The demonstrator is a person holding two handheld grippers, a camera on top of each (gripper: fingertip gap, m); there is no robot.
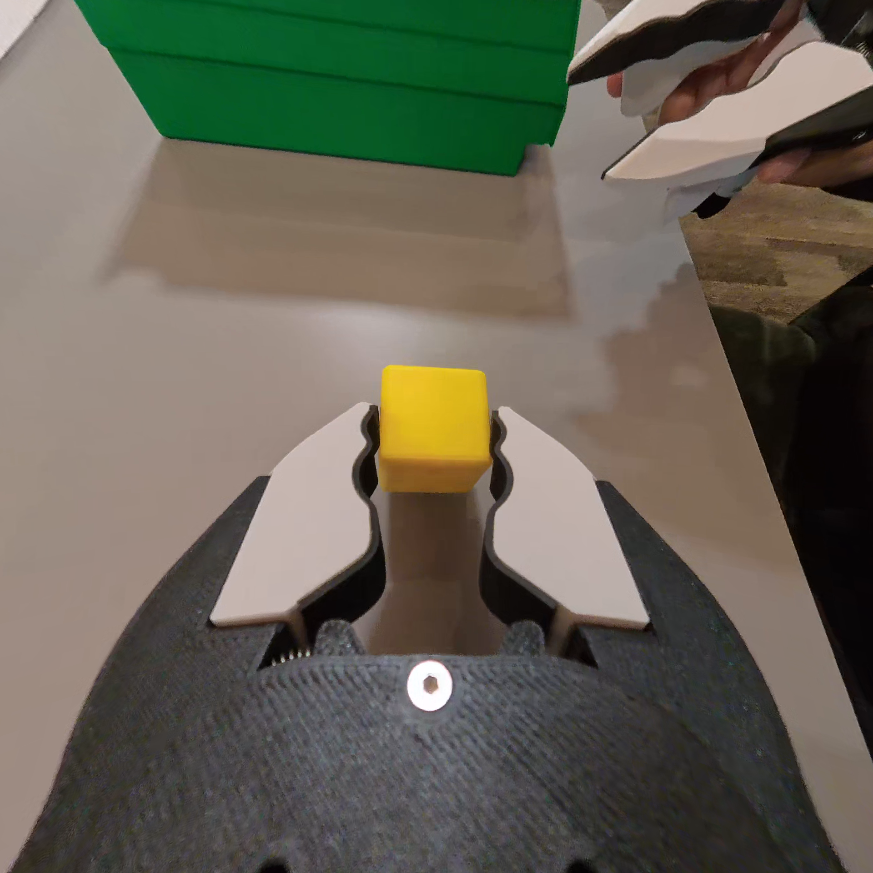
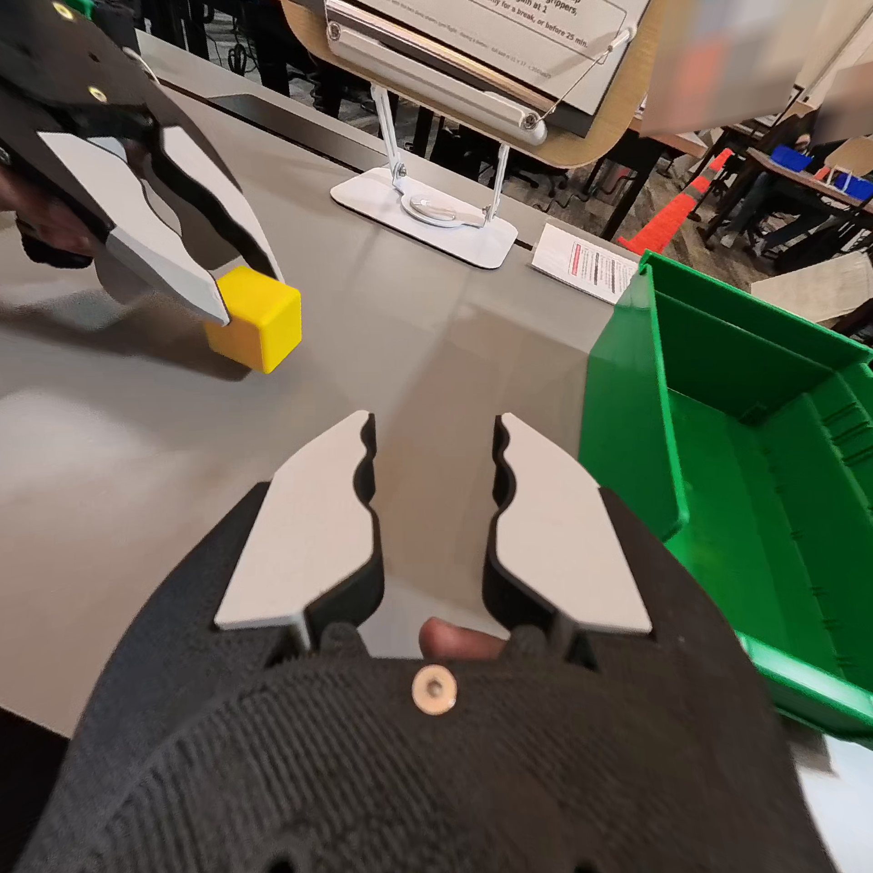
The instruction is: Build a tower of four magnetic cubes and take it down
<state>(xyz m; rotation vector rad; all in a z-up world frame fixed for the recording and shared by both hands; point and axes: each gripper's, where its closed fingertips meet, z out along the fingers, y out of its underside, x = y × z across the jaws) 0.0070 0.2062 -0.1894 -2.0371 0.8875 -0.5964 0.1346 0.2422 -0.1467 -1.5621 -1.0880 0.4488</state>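
Note:
My left gripper [image 1: 434, 427] is shut on a yellow cube [image 1: 432, 427] and holds it just above the grey table [image 1: 236, 330]. The cube also shows in the right wrist view [image 2: 264, 321], pinched at the tips of the left gripper [image 2: 236, 293] at upper left. My right gripper [image 2: 434, 439] is open and empty above the table, next to a green bin [image 2: 756, 496] on its right. In the left wrist view the right gripper [image 1: 590, 123] hangs at upper right, beside the green bin [image 1: 340, 80] standing ahead.
A white stand [image 2: 425, 212] bearing a clipboard sits at the table's far side. A printed card [image 2: 586, 264] lies near the bin. The table edge [image 1: 756, 425] runs along the right, with carpet beyond. An orange cone [image 2: 671, 212] and other tables stand far off.

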